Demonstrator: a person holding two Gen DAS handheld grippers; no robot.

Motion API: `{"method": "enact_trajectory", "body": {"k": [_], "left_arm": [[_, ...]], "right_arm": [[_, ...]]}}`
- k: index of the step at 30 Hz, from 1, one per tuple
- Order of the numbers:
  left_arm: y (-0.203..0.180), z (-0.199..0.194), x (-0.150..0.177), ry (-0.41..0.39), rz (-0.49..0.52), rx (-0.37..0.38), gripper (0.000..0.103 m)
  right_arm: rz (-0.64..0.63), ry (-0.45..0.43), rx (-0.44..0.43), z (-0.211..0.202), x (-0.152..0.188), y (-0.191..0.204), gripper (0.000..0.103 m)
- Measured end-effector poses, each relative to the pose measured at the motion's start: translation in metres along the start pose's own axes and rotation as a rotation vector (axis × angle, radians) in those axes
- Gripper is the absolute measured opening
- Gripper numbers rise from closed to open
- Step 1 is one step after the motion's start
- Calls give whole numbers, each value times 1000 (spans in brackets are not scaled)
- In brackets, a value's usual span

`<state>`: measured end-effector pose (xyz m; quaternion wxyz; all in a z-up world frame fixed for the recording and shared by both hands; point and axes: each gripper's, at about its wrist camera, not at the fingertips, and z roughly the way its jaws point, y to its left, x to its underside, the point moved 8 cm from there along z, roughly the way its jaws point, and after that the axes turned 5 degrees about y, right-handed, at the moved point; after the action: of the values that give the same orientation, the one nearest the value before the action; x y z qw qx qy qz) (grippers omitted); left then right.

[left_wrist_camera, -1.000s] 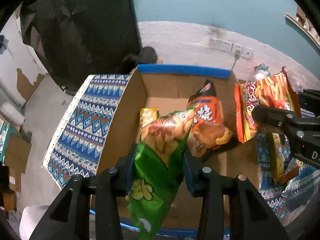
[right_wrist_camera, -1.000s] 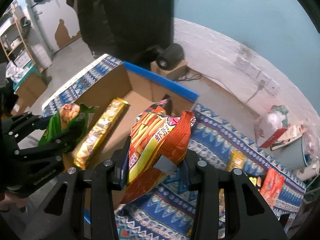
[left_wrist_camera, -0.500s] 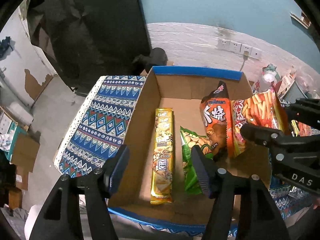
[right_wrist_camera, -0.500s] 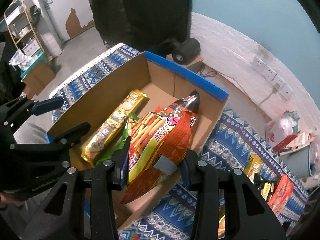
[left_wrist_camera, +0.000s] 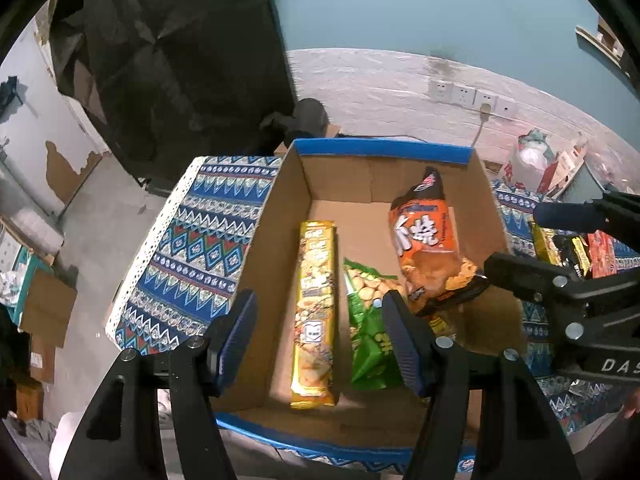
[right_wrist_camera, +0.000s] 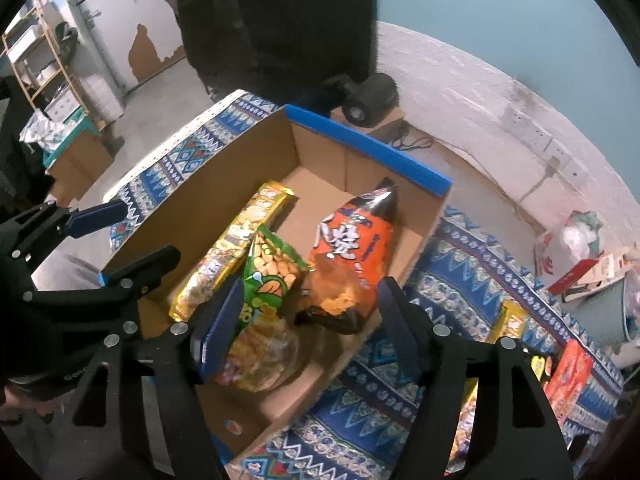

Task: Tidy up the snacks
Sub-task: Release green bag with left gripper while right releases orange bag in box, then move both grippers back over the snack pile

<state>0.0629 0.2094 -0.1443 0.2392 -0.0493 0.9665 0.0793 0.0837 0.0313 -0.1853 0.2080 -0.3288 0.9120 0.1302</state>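
An open cardboard box with blue-taped rims (left_wrist_camera: 380, 150) (right_wrist_camera: 368, 146) stands on a patterned cloth. Inside lie a long yellow packet (left_wrist_camera: 316, 308) (right_wrist_camera: 236, 248), a green bag (left_wrist_camera: 370, 320) (right_wrist_camera: 268, 276), an orange bag (left_wrist_camera: 430, 248) (right_wrist_camera: 352, 256) and a red-yellow stick-snack bag (right_wrist_camera: 260, 356), blurred at the near end. My left gripper (left_wrist_camera: 320, 332) is open and empty above the box's near end. My right gripper (right_wrist_camera: 308, 320) is open and empty over the box, just above the stick-snack bag; it also shows in the left wrist view (left_wrist_camera: 560, 248).
Several loose snack packets lie on the cloth right of the box (right_wrist_camera: 568, 372) (left_wrist_camera: 576, 248). A dark figure stands behind the box (right_wrist_camera: 280, 20). A small cardboard box with a black roll (right_wrist_camera: 372, 100) sits on the floor beyond. The cloth's left edge drops to the floor (left_wrist_camera: 160, 232).
My left gripper dropped the green bag into the box and stayed open. My right gripper carried the stick-snack bag over the box, then opened and released it inside.
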Motion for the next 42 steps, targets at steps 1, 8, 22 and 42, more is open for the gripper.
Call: {"method": "enact_trajectory", "body": {"k": [1,8,22,42], "left_arm": [[-3,-1,-1,-2,4,2,66],[-30,-11,-8,-20,42,26,66],[-112,-24,-14,-25,140,113,70],[-214,-8,-13,40,272,186,79]], "right_arm": [[6,-7,2,-3,0,-3,72],[52,-48,30,-30,8,-30,75],[156,-55,129,-71,54,-103,80],[326,15,218,-92,138,-211,81]]}}
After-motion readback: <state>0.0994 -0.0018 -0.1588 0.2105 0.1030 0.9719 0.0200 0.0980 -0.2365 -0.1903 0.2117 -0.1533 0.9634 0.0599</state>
